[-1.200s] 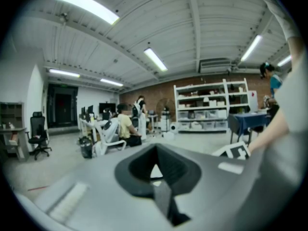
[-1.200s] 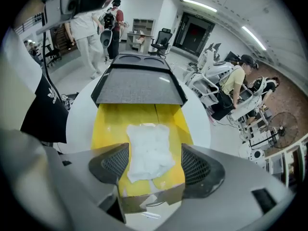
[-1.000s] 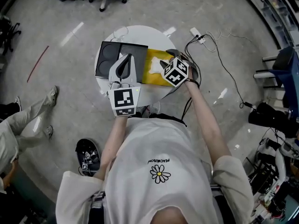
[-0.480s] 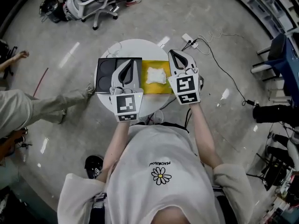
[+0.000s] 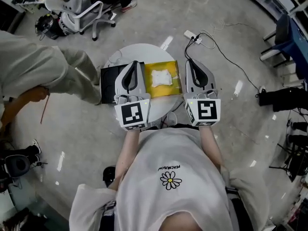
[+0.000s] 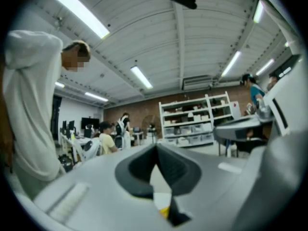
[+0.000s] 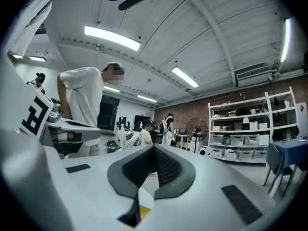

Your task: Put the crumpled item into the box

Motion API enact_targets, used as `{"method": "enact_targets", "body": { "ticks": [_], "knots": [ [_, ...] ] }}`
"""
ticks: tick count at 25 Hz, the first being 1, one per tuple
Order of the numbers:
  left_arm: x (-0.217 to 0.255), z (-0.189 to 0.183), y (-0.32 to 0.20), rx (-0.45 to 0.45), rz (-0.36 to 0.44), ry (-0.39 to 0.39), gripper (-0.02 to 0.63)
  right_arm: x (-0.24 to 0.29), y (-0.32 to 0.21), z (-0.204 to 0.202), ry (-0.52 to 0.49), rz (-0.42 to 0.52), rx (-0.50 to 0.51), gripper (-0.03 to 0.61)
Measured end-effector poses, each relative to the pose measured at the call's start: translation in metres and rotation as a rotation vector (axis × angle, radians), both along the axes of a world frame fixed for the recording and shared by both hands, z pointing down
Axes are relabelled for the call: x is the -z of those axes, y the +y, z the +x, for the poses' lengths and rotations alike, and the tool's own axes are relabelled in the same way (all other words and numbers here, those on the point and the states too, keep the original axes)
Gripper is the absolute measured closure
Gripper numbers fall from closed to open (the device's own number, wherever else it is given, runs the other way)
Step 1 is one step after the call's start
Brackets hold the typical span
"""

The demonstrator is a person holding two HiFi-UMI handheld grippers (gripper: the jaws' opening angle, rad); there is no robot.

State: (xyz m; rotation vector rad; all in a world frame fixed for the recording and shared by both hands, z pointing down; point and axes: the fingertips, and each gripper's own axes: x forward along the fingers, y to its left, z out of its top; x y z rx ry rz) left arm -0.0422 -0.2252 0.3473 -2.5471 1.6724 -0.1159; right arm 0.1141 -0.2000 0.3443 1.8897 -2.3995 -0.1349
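A white crumpled item (image 5: 161, 77) lies inside the yellow box (image 5: 150, 88) on the round white table (image 5: 144, 49). My left gripper (image 5: 135, 63) lies along the box's left side, over the black tray (image 5: 108, 83), and its jaws are shut with nothing between them. My right gripper (image 5: 189, 61) lies along the box's right side, also shut and empty. In the left gripper view the closed jaws (image 6: 156, 147) point out across the room; the right gripper view shows the same (image 7: 154, 149). Neither gripper touches the crumpled item.
A person in light clothes (image 5: 45, 66) bends close to the table's left. An office chair (image 5: 79, 4) stands at the far left. A power strip (image 5: 190, 34) and cables (image 5: 226, 57) lie on the floor beyond the table's right side.
My right gripper has left the yellow box, shut, and settled beside its right edge. The crumpled item stays in the box. A person has stepped in from the left.
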Motion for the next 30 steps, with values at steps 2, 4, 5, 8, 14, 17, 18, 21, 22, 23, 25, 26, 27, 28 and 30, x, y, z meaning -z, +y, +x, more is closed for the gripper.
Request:
{"method": "enact_targets", "body": {
  "ticks": [2, 4, 5, 8, 14, 17, 18, 21, 22, 23, 25, 26, 27, 28, 30],
  "knots": [
    [0.001, 0.000, 0.002, 0.000, 0.001, -0.007, 0.614, -0.008, 0.007, 0.002, -0.010, -0.016, -0.010, 0.578],
    [0.002, 0.000, 0.001, 0.005, 0.007, 0.001, 0.614, -0.017, 0.011, 0.005, -0.022, -0.033, -0.018, 0.578],
    [0.003, 0.000, 0.001, 0.008, 0.012, 0.010, 0.614, -0.021, 0.012, 0.006, -0.026, -0.041, -0.022, 0.578],
    [0.004, -0.003, 0.000, 0.015, 0.017, 0.020, 0.614, -0.026, 0.014, 0.010, -0.026, -0.052, -0.037, 0.578],
    [0.004, -0.006, -0.001, 0.024, 0.016, 0.017, 0.614, -0.025, 0.014, 0.013, -0.027, -0.054, -0.048, 0.578],
    [0.003, -0.007, 0.000, 0.026, 0.016, 0.018, 0.614, -0.027, 0.015, 0.011, -0.026, -0.060, -0.039, 0.578],
    [0.003, -0.007, 0.000, 0.026, 0.017, 0.019, 0.614, -0.028, 0.015, 0.010, -0.025, -0.061, -0.035, 0.578],
    [0.002, -0.007, 0.001, 0.026, 0.017, 0.017, 0.614, -0.029, 0.016, 0.008, -0.024, -0.065, -0.028, 0.578],
    [0.002, -0.007, 0.001, 0.025, 0.016, 0.018, 0.614, -0.029, 0.017, 0.008, -0.025, -0.064, -0.027, 0.578],
    [0.002, -0.006, 0.001, 0.025, 0.015, 0.017, 0.614, -0.028, 0.017, 0.008, -0.026, -0.063, -0.025, 0.578],
    [0.001, -0.005, 0.001, 0.024, 0.012, 0.016, 0.614, -0.025, 0.017, 0.008, -0.028, -0.060, -0.024, 0.578],
    [0.001, -0.005, 0.002, 0.024, 0.010, 0.015, 0.614, -0.024, 0.017, 0.008, -0.026, -0.058, -0.023, 0.578],
    [0.001, -0.005, 0.002, 0.024, 0.010, 0.014, 0.614, -0.023, 0.017, 0.007, -0.023, -0.057, -0.022, 0.578],
    [0.001, -0.005, 0.002, 0.025, 0.010, 0.014, 0.614, -0.023, 0.018, 0.006, -0.018, -0.057, -0.020, 0.578],
    [0.000, -0.006, 0.003, 0.025, 0.009, 0.014, 0.614, -0.025, 0.019, 0.005, -0.011, -0.060, -0.016, 0.578]
  ]
}}
